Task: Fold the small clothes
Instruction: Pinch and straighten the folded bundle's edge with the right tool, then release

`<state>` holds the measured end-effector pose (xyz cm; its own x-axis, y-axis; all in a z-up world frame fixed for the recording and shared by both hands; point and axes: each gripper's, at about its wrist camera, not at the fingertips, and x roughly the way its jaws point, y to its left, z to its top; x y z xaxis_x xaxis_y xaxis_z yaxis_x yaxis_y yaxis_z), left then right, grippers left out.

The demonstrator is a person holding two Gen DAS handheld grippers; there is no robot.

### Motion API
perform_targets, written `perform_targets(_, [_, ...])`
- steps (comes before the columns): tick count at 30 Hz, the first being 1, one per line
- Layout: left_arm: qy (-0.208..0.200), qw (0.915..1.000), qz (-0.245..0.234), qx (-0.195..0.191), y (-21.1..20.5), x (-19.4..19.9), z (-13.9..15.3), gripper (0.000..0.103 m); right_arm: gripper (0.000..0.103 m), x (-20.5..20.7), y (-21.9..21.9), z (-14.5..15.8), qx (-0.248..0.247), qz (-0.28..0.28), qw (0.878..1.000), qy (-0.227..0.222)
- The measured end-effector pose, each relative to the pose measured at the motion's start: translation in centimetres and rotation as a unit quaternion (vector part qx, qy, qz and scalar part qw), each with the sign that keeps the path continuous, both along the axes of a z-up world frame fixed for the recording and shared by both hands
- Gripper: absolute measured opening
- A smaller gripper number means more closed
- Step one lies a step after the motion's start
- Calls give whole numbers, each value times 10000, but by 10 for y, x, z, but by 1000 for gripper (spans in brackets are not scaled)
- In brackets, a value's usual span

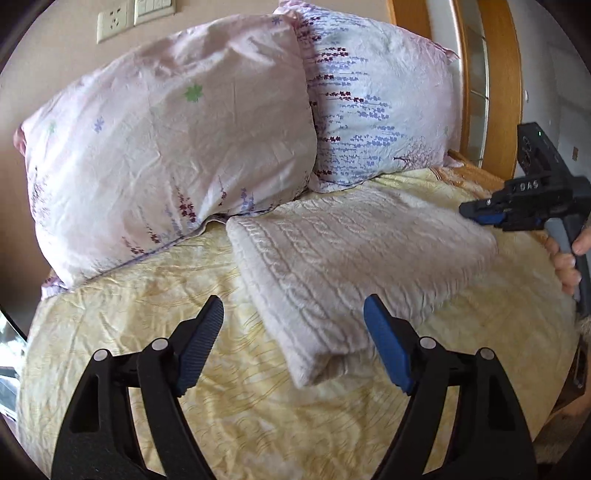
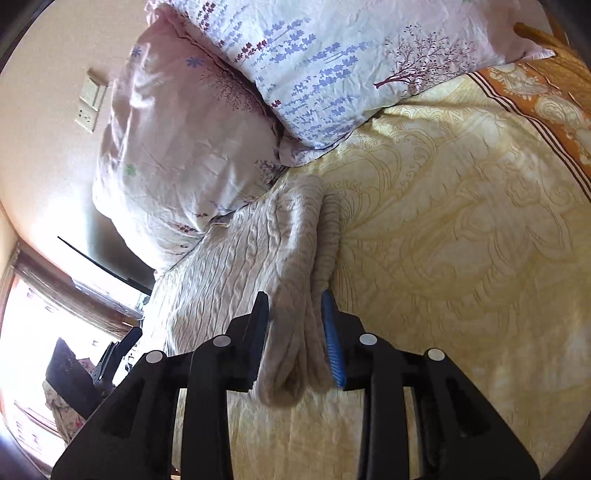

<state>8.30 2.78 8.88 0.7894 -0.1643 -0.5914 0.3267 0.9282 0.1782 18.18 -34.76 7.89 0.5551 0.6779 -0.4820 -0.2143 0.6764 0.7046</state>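
left gripper [image 1: 293, 343]: jaws wide apart, holding nothing, over folded garment's [image 1: 354, 258] near corner | right gripper [image 2: 297, 339]: pinching garment's thick folded edge | garment: on yellow bedspread [image 1: 229, 398] | just beyond it: two floral pillows [image 1: 173, 147]

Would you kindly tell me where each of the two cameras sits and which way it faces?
Left wrist view: on the left hand-held gripper, jaws open, aimed over the bed at the folded knit garment and two pillows; the right hand-held gripper and a hand show at the right edge.
Right wrist view: on the right hand-held gripper, rolled sideways, with the knit garment's folded edge between its fingers.
Shared: garment, pillows, bed, wall sockets.
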Motion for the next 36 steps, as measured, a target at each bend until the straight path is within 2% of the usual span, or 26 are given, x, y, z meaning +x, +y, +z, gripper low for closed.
perform_targets(2, [76, 9994, 8, 345, 1, -10, -8, 78, 31, -13, -1, -2, -36, 38, 10000, -84])
perform_targets(4, [296, 9988, -15, 388, 3, -12, -16, 73, 31, -20, 4, 0, -203, 82, 9996, -193])
perform_targets(8, [793, 9966, 156, 182, 7, 0, -33, 61, 31, -23, 16, 3, -376, 199, 9986, -300])
perform_targets(11, [998, 9943, 359, 58, 9, 9, -40, 59, 31, -23, 21, 2, -483, 210, 9981, -304])
perform_targets(15, [1118, 9921, 528, -207, 13, 12, -41, 59, 31, -24, 26, 1, -527, 294, 9977, -307])
perform_targets(22, [1102, 9911, 666, -350, 13, 17, -37, 59, 31, -29, 41, 5, -850, 461, 9941, -481])
perform_targets(24, [1143, 9901, 701, -417, 15, 19, -38, 59, 28, -28, 42, 3, -946, 437, 9934, -478])
perform_targets(25, [1170, 9893, 734, -472, 16, 21, -38, 59, 14, -29, 43, 3, -1074, 362, 9922, -520])
perform_targets(28, [1359, 9831, 889, -845, 28, 25, -41, 59, 11, -30, 41, 1, -1225, 189, 9910, -512])
perform_targets(31, [1573, 9725, 1099, -1317, 43, 30, -47, 59, 11, -26, 37, -6, -1282, 2, 9914, -248])
perform_targets(36, [1560, 9745, 1068, -1212, 37, 24, -43, 59, 11, -26, 35, -7, -1252, -74, 9919, -193])
